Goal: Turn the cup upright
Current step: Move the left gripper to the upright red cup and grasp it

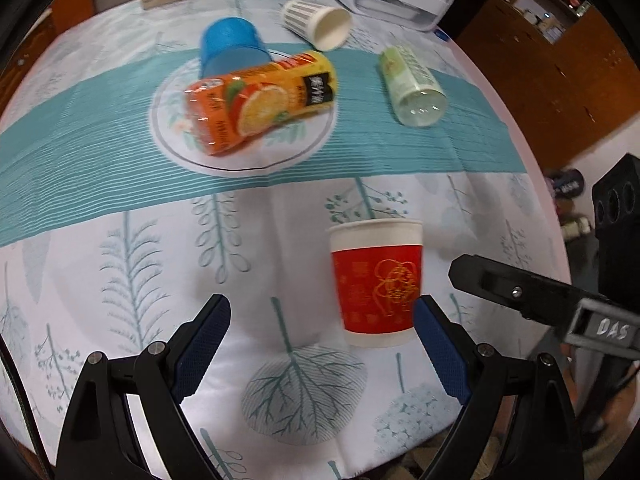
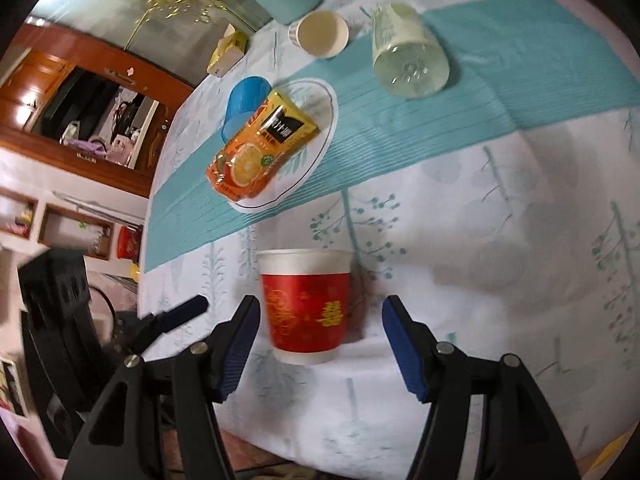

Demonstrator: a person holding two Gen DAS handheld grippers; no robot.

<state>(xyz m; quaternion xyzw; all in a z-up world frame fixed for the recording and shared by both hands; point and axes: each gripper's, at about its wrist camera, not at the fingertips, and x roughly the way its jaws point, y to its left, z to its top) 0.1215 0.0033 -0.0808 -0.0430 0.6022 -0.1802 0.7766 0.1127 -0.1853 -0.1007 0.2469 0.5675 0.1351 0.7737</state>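
Left hand-held gripper (image 1: 322, 322) open w/ jaws wide; red paper cup (image 1: 377, 282) upright on desk (image 1: 120, 280), just beside its right pad, apart from left pad. Plate (image 1: 304, 148) w/ orange bottle (image 1: 260, 102) farther back.

Right hand-held gripper (image 2: 318, 326) open too; cup (image 2: 308, 306) stands btwn its pads, nearer left one.

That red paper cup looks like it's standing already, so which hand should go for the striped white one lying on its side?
Probably the left hand-held gripper: open, and the tipped striped white paper cup lies nearer its line. The right hand-held gripper, also open, straddles the upright red paper cup.
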